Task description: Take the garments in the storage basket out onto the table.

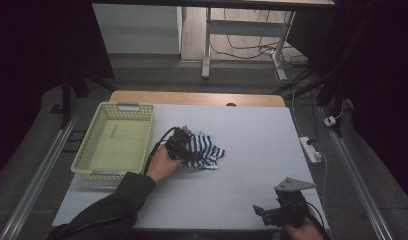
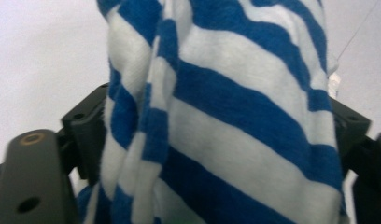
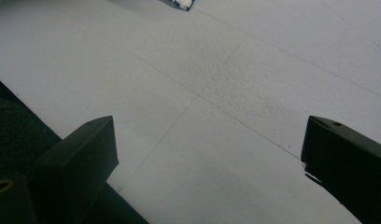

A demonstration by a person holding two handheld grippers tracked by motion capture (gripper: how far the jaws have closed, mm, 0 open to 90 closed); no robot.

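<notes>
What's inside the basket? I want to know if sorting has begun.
The basket looks empty, its bare floor showing. The near wall hides a strip of floor. The striped cloth lies on the table beside it.

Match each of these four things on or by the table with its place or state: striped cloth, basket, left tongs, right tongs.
Things:
1. striped cloth
2. basket
3. left tongs
4. right tongs

Places or states:
A. near edge, jaws open over bare table
B. left side, nothing inside
C. at the cloth, cloth between the jaws
D. crumpled mid-table, blue and white

Pairs: 1-D, 2-B, 3-C, 4-A
</notes>
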